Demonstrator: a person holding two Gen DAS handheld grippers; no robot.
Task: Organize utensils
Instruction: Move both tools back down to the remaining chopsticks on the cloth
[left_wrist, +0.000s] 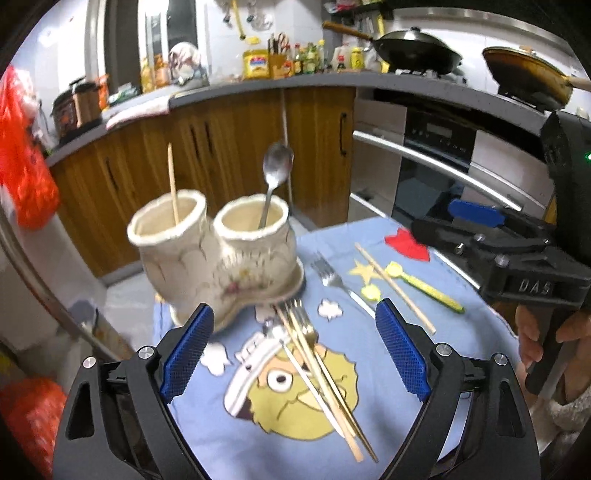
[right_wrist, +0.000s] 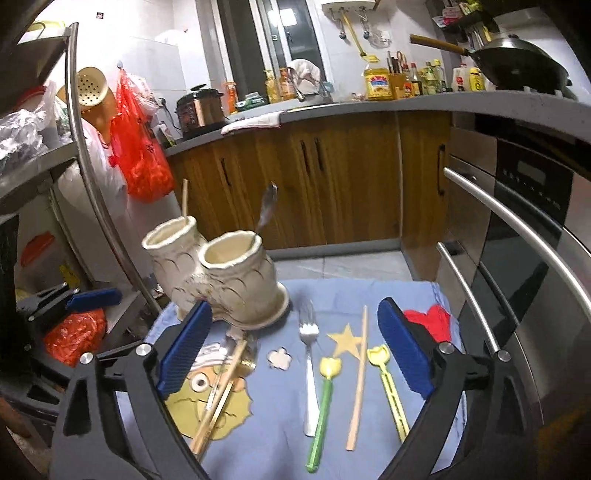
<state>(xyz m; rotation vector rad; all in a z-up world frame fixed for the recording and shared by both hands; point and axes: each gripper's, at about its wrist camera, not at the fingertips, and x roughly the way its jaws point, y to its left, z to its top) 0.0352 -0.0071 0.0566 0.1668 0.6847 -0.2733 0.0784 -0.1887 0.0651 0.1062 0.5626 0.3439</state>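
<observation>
A cream two-cup ceramic holder (left_wrist: 218, 254) (right_wrist: 221, 280) stands at the far left of the blue cloth. Its left cup holds one chopstick (left_wrist: 173, 184), its right cup a metal spoon (left_wrist: 275, 173). My left gripper (left_wrist: 295, 354) is open above a crossed pile of forks and chopsticks (left_wrist: 317, 365). My right gripper (right_wrist: 295, 347) is open above a silver fork (right_wrist: 309, 365), a loose chopstick (right_wrist: 358, 380), a green-handled utensil (right_wrist: 323, 402) and a yellow one (right_wrist: 389, 387). The right gripper's body also shows at the right edge of the left wrist view (left_wrist: 524, 258).
The small table carries a blue cartoon cloth (left_wrist: 369, 424) (right_wrist: 280, 424). An oven with steel handles (right_wrist: 517, 229) stands close on the right. A metal rack with red bags (right_wrist: 140, 147) stands on the left. Wooden cabinets (left_wrist: 229, 155) lie behind.
</observation>
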